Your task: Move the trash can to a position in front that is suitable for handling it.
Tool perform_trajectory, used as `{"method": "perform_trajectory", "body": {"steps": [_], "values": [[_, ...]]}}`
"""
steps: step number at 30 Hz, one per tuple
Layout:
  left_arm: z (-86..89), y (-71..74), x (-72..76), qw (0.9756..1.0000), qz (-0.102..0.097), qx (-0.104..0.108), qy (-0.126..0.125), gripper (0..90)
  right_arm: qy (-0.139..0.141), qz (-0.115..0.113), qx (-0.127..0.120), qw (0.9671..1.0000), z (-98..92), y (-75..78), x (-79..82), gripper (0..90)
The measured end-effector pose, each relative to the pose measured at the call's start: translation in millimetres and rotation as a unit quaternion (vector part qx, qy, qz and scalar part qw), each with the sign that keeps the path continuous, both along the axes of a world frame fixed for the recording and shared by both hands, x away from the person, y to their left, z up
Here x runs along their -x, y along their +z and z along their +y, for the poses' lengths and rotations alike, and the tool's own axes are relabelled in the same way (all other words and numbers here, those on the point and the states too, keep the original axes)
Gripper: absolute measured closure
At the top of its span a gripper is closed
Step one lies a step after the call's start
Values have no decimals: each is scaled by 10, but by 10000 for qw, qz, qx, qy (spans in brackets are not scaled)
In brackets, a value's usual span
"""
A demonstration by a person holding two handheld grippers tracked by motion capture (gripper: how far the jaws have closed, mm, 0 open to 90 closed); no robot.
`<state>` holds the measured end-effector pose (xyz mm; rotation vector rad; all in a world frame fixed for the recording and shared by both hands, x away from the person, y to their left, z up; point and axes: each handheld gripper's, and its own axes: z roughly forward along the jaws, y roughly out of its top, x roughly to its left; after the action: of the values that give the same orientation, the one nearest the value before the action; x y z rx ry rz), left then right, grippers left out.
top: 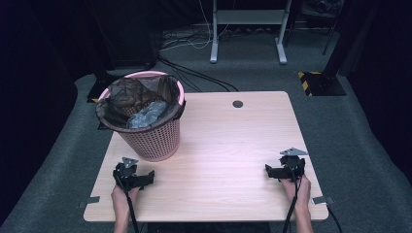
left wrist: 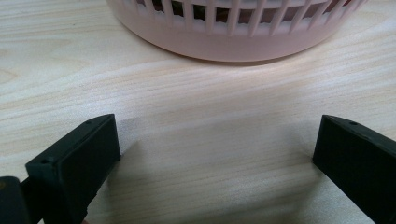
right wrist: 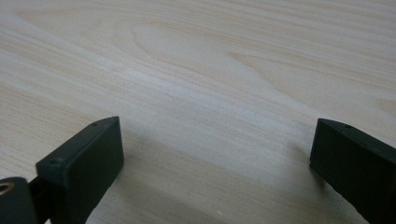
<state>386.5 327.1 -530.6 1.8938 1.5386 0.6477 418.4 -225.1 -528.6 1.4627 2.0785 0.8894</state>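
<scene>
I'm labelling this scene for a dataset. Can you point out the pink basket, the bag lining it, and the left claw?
pink basket [top: 154,141]: high view, on its slatted side wall.
bag liner [top: 119,99]: high view, on the dark plastic inside the rim.
left claw [top: 141,178]: high view, midway between its open fingertips.

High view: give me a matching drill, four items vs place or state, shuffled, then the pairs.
Items:
1. pink basket
2. left tool
3. right tool
4. round hole

Place or state:
A. open, near the table's right edge
B. far middle of the tabletop
C. far left, lined with a dark bag
D. open, just in front of the basket

Pairs: 1-C, 2-D, 3-A, 4-B
</scene>
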Motion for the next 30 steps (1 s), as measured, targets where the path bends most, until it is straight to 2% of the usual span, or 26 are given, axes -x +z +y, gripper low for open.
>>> {"method": "perform_trajectory", "body": {"steps": [11, 17, 20, 24, 30], "values": [[-8, 1, 0, 10000, -20, -36, -15, 2, 2, -2, -5, 10000, 8, 0, -5, 18], [-19, 2, -1, 10000, 0, -21, 6, 3, 103, 50, 43, 9999, 27, 6, -15, 2], [-16, 2, -2, 10000, 7, -6, 10, 3, 116, 88, -160, 9998, 46, 28, -27, 20], [-7, 0, -8, 10000, 31, 32, 10, 2, 228, 65, -161, 9996, 168, 84, -44, 22], [-8, 0, -8, 10000, 27, 34, 12, 3, 636, -70, -123, 9979, 458, 254, -79, 47]]}}
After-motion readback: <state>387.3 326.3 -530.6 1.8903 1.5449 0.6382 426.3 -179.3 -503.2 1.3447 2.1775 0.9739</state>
